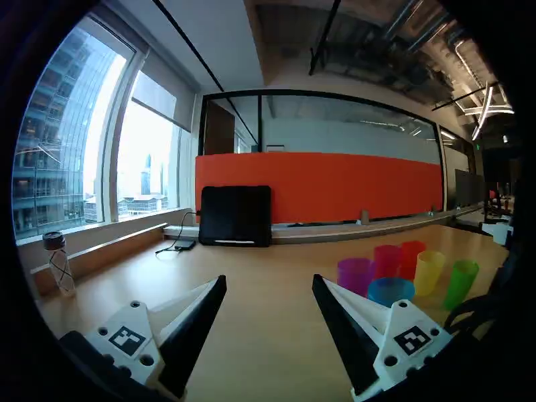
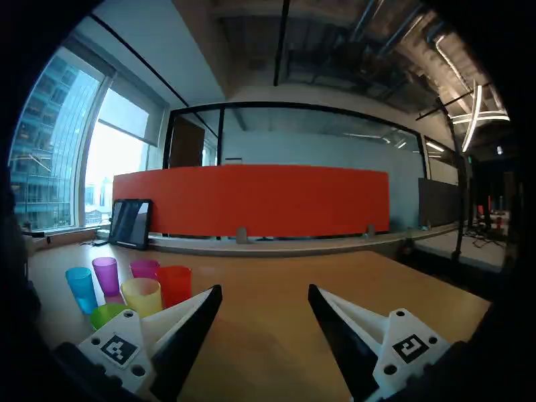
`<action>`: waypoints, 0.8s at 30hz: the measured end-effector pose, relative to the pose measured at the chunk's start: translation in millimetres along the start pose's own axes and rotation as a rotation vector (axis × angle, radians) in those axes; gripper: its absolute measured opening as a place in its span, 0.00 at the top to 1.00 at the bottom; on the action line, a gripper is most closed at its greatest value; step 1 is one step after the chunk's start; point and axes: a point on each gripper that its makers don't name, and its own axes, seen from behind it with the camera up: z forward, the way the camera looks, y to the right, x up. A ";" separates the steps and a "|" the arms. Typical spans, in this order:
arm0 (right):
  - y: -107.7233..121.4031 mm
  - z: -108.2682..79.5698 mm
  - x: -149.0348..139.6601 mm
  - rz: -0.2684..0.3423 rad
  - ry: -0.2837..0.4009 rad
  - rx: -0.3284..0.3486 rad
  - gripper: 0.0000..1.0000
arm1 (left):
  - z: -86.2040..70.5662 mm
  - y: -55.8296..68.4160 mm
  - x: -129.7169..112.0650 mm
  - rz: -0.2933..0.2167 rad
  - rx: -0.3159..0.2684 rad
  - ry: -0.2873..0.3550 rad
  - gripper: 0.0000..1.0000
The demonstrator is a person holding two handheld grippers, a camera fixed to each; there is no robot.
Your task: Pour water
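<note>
Wooden tabletop (image 1: 268,348) runs out ahead, and the left tongs (image 1: 268,280) hover over it, spread wide apart, nothing between the fingers. Off to their right a tight cluster of coloured cups (image 1: 386,262) stands upright. Far left, by the window, a small bottle (image 1: 59,262) sits well apart from them. Right tongs (image 2: 264,289) gape open too, empty, cups beside their left finger. A dark screen (image 1: 236,216) leans at the orange partition (image 1: 335,184).
</note>
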 end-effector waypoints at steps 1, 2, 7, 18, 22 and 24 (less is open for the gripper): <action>-1.1 0.4 0.0 -0.001 -0.003 0.002 0.00 | -0.4 -0.9 4.2 -0.003 0.000 0.002 0.05; -2.3 0.9 0.0 -0.003 -0.007 0.005 0.00 | -0.8 -2.0 8.9 -0.006 0.001 0.003 0.05; -8.7 4.3 17.3 -0.014 -0.005 0.019 0.00 | -0.1 -4.6 26.4 -0.042 -0.007 0.007 0.05; -9.6 12.7 74.5 -0.030 -0.024 0.053 0.00 | 9.1 -12.9 70.4 -0.066 -0.019 -0.020 0.05; -7.8 17.2 95.0 -0.025 -0.036 0.065 0.00 | 14.4 -14.0 90.6 -0.053 -0.031 -0.019 0.05; -6.8 19.2 105.7 -0.023 -0.039 0.071 0.00 | 16.8 -13.8 101.7 -0.047 -0.038 -0.019 0.05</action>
